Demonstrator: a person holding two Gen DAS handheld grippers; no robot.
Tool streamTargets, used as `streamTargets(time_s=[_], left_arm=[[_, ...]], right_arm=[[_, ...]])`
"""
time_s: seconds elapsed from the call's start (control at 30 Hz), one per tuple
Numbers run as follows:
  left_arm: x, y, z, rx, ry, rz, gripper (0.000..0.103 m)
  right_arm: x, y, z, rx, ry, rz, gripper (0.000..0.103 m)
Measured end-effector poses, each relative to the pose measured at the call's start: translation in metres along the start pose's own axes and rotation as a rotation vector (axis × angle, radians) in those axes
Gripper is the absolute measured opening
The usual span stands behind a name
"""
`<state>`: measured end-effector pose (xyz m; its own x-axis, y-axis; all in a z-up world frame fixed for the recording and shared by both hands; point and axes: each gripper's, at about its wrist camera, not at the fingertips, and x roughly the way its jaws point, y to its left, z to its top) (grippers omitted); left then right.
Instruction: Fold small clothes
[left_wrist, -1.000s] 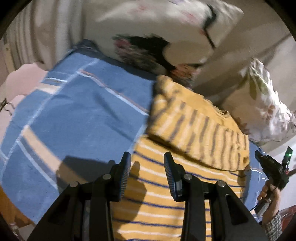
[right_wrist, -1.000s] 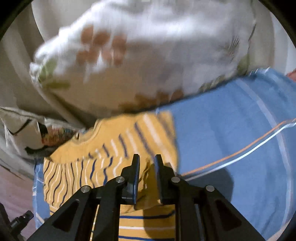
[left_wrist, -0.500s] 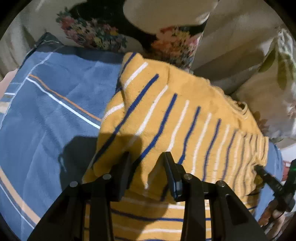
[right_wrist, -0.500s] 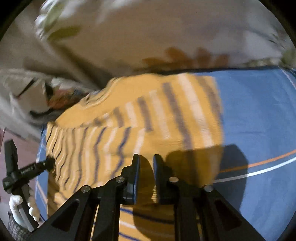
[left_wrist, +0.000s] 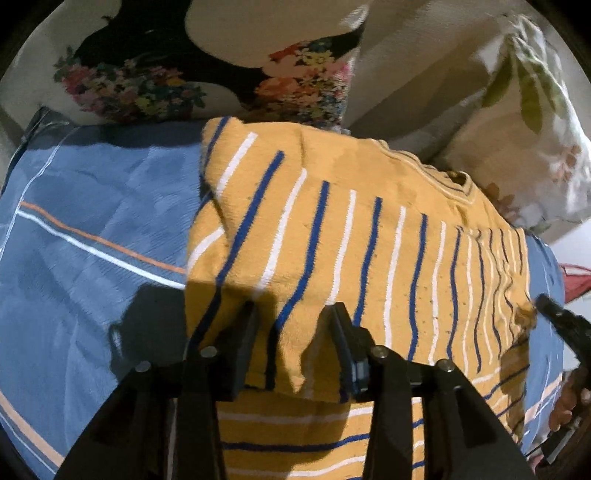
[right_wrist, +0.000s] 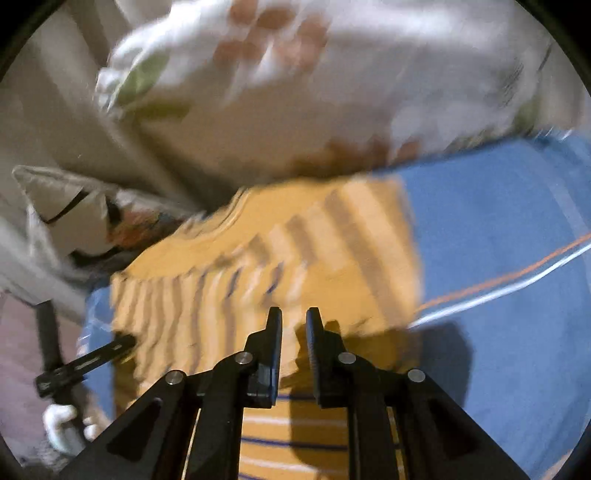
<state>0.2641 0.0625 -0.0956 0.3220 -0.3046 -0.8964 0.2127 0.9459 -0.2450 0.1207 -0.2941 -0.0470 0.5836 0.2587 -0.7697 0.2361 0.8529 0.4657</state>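
A yellow top with blue and white stripes (left_wrist: 343, 236) lies on a blue striped bed sheet (left_wrist: 88, 236), its upper half folded over its lower half. My left gripper (left_wrist: 291, 336) is open, with the folded edge of the top between its fingers. The top also shows, blurred, in the right wrist view (right_wrist: 295, 258). My right gripper (right_wrist: 293, 332) stands narrowly parted over the folded edge, with a fold of the cloth rising between its fingers. The right gripper's tip shows at the far right of the left wrist view (left_wrist: 565, 328).
A floral pillow (left_wrist: 207, 70) and a white leaf-print pillow (left_wrist: 524, 122) lie at the head of the bed, beyond the top. The white pillow (right_wrist: 332, 81) fills the top of the right wrist view. The bed's edge is near the left gripper (right_wrist: 85, 362) in that view.
The top half of the garment has been brought over onto the lower half. My left gripper has moved in over the folded edge. My right gripper has opened slightly and is moving.
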Motion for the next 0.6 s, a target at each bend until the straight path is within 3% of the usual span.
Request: streamTargets(time_s=[0.07, 0.1, 0.17, 0.33, 0.47, 0.53, 0.6], left_arm=[[-0.001, -0.001, -0.002, 0.028, -0.005, -0.004, 0.045], [-0.002, -0.002, -0.003, 0.038, -0.005, -0.002, 0.045], [-0.007, -0.003, -0.006, 0.047, -0.008, 0.006, 0.045], [-0.032, -0.006, -0.013, 0.033, -0.046, 0.057, 0.045], [-0.059, -0.002, -0.021, 0.019, -0.065, 0.103, 0.045], [-0.076, 0.01, -0.031, -0.031, -0.081, 0.074, 0.045], [-0.086, 0.022, -0.047, -0.092, -0.085, 0.056, 0.045]], right_arm=[[0.017, -0.007, -0.006, 0.044, 0.052, -0.027, 0.015], [0.022, -0.018, -0.011, 0.09, 0.06, -0.094, 0.014], [0.015, -0.026, -0.016, 0.161, 0.027, -0.076, 0.011], [-0.032, -0.01, -0.029, 0.091, -0.043, -0.178, 0.021], [-0.07, -0.011, -0.042, 0.169, -0.091, -0.129, 0.021], [-0.078, -0.019, -0.051, 0.247, -0.061, -0.055, 0.021], [-0.072, -0.02, -0.054, 0.241, 0.003, -0.022, 0.021]])
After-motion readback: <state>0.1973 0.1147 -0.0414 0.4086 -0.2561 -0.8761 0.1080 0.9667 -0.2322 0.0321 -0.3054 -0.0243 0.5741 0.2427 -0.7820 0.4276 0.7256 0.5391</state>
